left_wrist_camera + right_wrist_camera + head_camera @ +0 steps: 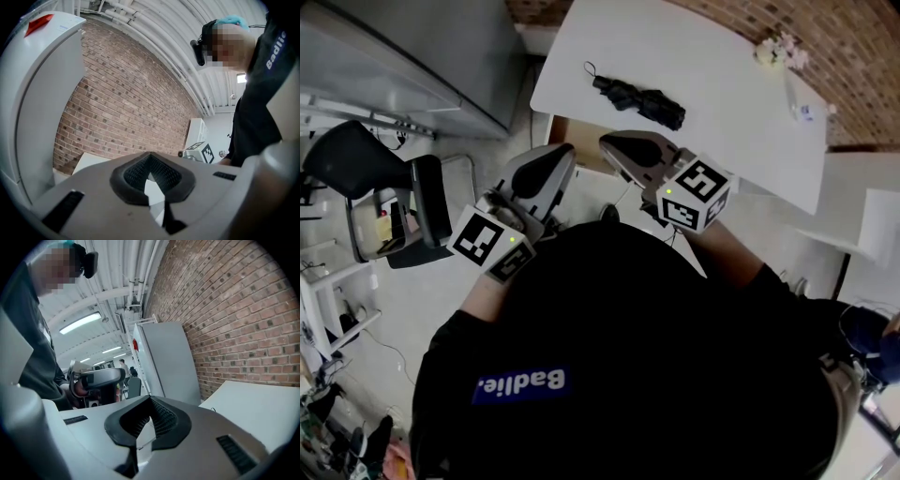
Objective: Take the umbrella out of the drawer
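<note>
A black folded umbrella (639,100) lies on the white table (722,141), its wrist loop toward the left. Both grippers are held up close to the person's chest, short of the table's near edge and apart from the umbrella. My left gripper (561,155) (151,157) is shut with nothing between its pads. My right gripper (614,142) (151,401) is also shut and empty, its tips nearest the umbrella. The left gripper (96,378) shows in the right gripper view, and the right one's marker cube (199,151) shows in the left gripper view.
A grey cabinet (422,56) stands left of the table, with a black office chair (366,164) below it. Small flowers (780,49) and a small bottle (806,111) sit at the table's far right. A brick wall (862,56) runs behind. White furniture (872,225) stands at the right.
</note>
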Action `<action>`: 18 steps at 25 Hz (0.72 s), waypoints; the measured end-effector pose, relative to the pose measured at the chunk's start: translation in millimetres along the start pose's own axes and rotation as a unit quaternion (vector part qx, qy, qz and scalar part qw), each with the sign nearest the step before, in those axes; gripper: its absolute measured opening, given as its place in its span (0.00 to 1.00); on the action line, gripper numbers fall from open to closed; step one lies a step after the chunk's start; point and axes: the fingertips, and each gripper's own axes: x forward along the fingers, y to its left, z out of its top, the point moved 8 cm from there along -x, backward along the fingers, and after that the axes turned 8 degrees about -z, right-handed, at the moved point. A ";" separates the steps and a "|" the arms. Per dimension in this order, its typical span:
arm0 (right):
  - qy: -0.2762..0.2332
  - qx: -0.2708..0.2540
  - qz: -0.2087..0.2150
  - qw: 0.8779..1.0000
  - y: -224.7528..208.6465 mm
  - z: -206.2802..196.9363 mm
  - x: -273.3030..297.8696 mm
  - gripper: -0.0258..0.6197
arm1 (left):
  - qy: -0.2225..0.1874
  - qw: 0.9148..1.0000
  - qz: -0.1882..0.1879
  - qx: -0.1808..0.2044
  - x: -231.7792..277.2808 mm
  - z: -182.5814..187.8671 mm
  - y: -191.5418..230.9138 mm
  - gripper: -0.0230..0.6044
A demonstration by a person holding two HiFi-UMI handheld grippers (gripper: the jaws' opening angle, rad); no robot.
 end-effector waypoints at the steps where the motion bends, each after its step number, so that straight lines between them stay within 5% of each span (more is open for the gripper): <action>1: -0.001 0.000 0.003 1.000 1.2 0.1 -1.2 0.09 | 0.000 1.000 -0.001 -0.005 0.2 -0.1 -0.6 0.04; 18: -0.009 -0.003 0.009 1.000 18.6 -1.8 -8.9 0.09 | -0.004 1.000 -0.012 -0.008 -5.2 0.5 -12.6 0.04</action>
